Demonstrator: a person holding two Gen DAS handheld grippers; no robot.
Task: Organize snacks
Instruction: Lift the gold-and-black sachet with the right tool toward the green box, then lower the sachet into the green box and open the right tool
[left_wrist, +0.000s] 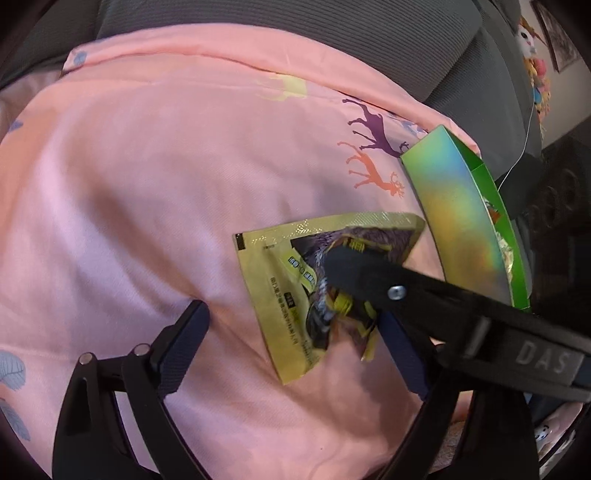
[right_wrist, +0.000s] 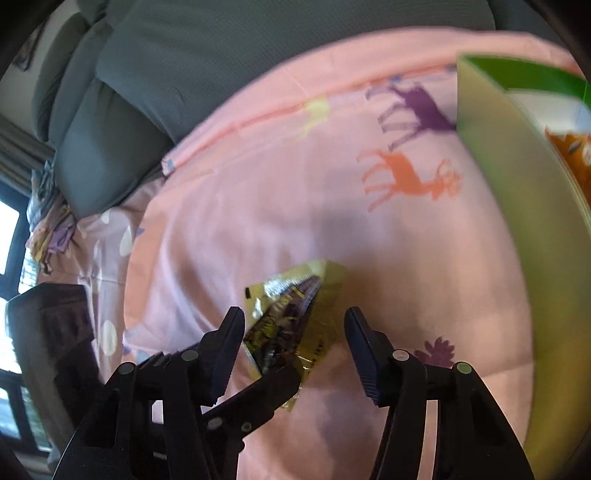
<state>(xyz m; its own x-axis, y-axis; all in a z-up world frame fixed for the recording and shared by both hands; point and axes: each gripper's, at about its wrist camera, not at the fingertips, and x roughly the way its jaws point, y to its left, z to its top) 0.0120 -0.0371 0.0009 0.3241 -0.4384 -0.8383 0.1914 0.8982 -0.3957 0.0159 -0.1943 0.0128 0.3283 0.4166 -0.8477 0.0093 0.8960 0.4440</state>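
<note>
1. Fingers of my left gripper (left_wrist: 291, 314) stood wide apart and pointed steeply down. The snack packet (left_wrist: 273, 266) lay flat between them, nearer my right-hand pad, and neither pad pressed on it. I judged the wide spread was meant to straddle the whole packet before any squeeze.
2. Jaws of my right gripper (right_wrist: 293, 314) stood partly open, one pad on each side of the same packet. The left pad sat just at the packet's edge and the right pad just beside it. I saw no clamp, so I counted the packet as bracketed, not held.
3. Crossing was the trouble. One right finger (left_wrist: 354, 269) lay over the packet's crumpled dark end, and one left finger (right_wrist: 266, 387) reached in under my right pads. Both tools were crowding one small foil packet, probably one to pin it and one to pick.
4. Under it all was the pink bedsheet (left_wrist: 147, 184), soft and wrinkled, so the packet could slide or buckle when pinched.
5. Beyond my right fingers, well apart from the packet, stood the green box (left_wrist: 454, 206), open at the top, with an orange packet (right_wrist: 572, 155) already inside. I took it as the packet's destination.
6. Farthest off, grey cushions (left_wrist: 295, 29) edged the sheet.
</note>
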